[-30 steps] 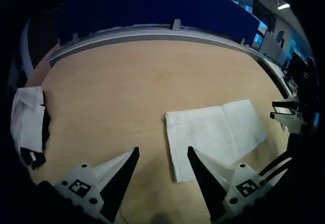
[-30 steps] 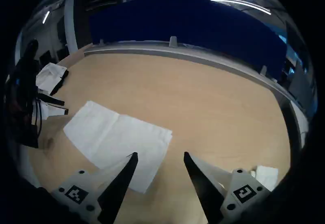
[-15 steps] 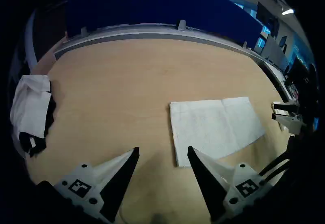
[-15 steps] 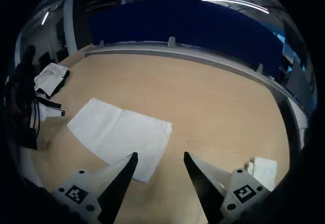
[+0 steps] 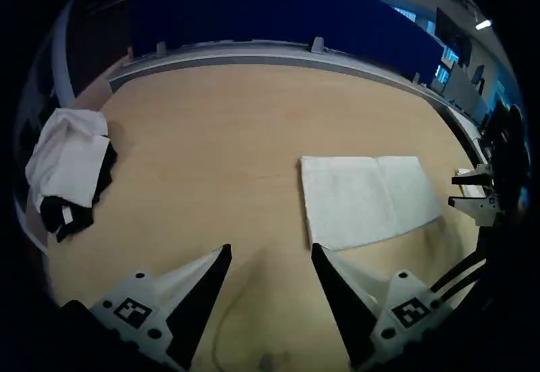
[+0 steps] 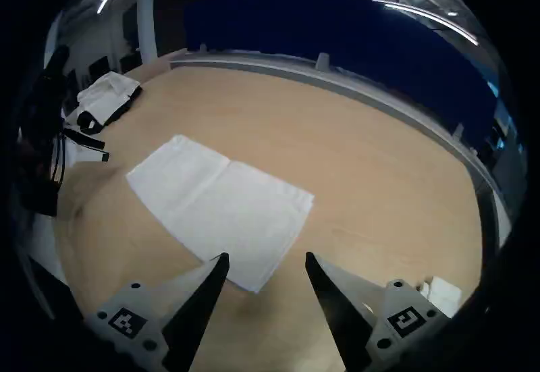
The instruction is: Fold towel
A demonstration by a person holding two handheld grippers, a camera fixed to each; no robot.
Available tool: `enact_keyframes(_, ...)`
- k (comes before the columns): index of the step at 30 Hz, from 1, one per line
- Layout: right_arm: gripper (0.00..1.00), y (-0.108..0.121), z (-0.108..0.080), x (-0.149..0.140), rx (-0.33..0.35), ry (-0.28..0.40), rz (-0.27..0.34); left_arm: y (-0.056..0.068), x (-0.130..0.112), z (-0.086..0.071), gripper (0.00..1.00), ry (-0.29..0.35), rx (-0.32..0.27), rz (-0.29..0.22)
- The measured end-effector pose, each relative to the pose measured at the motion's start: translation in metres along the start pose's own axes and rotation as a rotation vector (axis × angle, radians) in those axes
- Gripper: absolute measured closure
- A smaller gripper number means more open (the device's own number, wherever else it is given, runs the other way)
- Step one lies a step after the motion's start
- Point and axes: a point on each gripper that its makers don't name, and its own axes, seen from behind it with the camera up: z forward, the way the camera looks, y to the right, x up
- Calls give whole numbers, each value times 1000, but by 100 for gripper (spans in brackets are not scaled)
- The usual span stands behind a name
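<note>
Most of both views is bare wooden table (image 5: 202, 136). Its far edge runs along a grey rail under a dark blue partition (image 5: 270, 7) at the top of the frame. Open surface stretches to the left of the towel and beyond it.

The white towel (image 5: 368, 196) lies flat with a crease line across it, right of centre in the left gripper view. Its near corner sits just ahead of the left gripper (image 5: 270, 247), by the right-hand fingertip. A heap of white and black cloth (image 5: 67, 163) rests at the table's left edge, well apart from the towel.

The left gripper's fingers are spread wide and grip nothing. The right gripper (image 6: 266, 256) is equally wide and empty-handed, with the towel's near corner showing between its fingers. A small white cloth (image 6: 445, 294) sits at the lower right.
</note>
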Motion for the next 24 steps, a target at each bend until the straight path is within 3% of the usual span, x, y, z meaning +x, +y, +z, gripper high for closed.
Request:
enact_keyframes(9,13,-8,3,-17,49,-52,-72,-15,-28,-25,12,-3,39,-51)
enact_keyframes(17,15,-9,7,-26,59,-79,-98,-21,-44,-34,12,-9,59,-75)
enact_keyframes(20,21,-11,9,-30,67,-96,-111,-21,-46,-38,12,-9,61,-76)
enact_keyframes(24,39,-12,14,-36,72,-121,-133,-20,-48,-43,12,-7,61,-79)
